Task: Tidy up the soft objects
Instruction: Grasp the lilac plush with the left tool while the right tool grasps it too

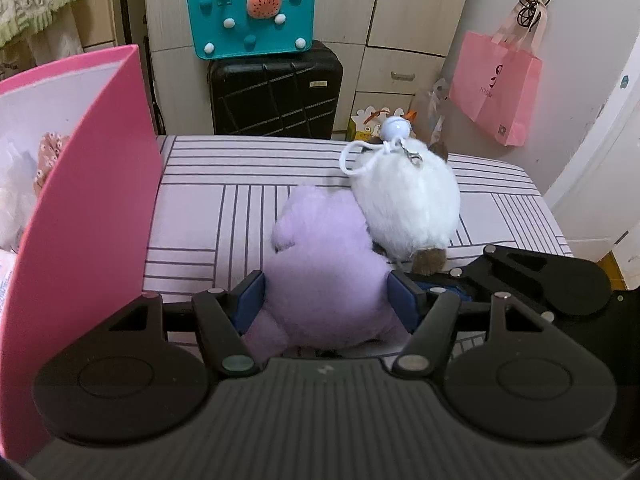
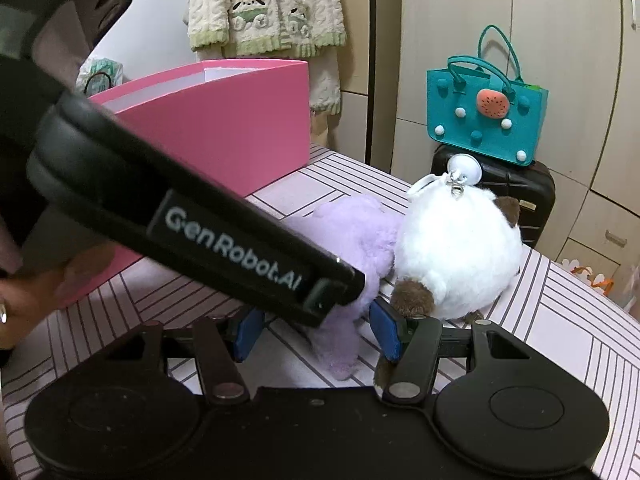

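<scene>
On the striped worktop (image 1: 224, 216) a purple plush toy (image 1: 324, 264) lay against a white plush toy (image 1: 408, 208) – the two were touching, the white one further from the cameras and a little to the right. The left gripper (image 1: 327, 300) had the purple plush between its blue pads (image 1: 250, 300), both pads pressed into the fur, so it was clamped on that toy. The right gripper (image 2: 316, 330) sat low beside them with its jaws parted; a purple limb lay between the pads without being squeezed, and the right-hand pad stood just beside the white toy's brown foot (image 2: 412, 298), though whether it touched I could not tell. In the right wrist view the left gripper's black body crossed the picture diagonally, with part of a hand (image 2: 28, 300) at the left edge.

A pink box (image 1: 92, 208) stood open at the left of the worktop, just beside the purple toy, with soft pale things inside – too unclear to name. Behind the worktop a teal felt bag (image 1: 252, 16) rested on a black suitcase (image 1: 276, 92), and a pink paper bag (image 1: 496, 84) hung on the wall
</scene>
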Tool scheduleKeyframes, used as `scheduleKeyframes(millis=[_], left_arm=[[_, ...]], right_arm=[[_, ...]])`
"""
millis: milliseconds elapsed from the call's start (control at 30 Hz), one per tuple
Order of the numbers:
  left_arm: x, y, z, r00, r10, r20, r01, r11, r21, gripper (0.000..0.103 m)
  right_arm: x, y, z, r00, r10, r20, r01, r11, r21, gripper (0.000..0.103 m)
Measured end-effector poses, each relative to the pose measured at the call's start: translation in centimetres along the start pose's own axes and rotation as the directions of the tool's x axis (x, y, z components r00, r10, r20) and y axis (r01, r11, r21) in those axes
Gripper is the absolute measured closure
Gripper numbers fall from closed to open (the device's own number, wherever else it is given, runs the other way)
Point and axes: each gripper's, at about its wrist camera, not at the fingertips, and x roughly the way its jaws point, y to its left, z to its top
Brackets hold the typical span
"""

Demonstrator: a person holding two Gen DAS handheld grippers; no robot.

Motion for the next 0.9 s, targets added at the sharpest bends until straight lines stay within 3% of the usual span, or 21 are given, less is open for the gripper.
scheduleKeyframes(millis=[333, 900], left_arm=[[0.1, 0.4, -0.8, 1.000, -0.018, -0.006, 0.018, 0.999, -0.035, 0.043], [-3.8, -0.4, -3.1, 0.997, -0.080, -0.022, 0.080, 0.996, -0.029, 0.044]], right_arm=[[-0.3, 0.3, -0.2, 1.000, -0.007, 0.005, 0.007, 1.000, 0.013, 0.049], [-3.9, 3.4, -0.9, 0.999, -0.039, -0.027, 0.040, 0.999, 0.037, 0.049]])
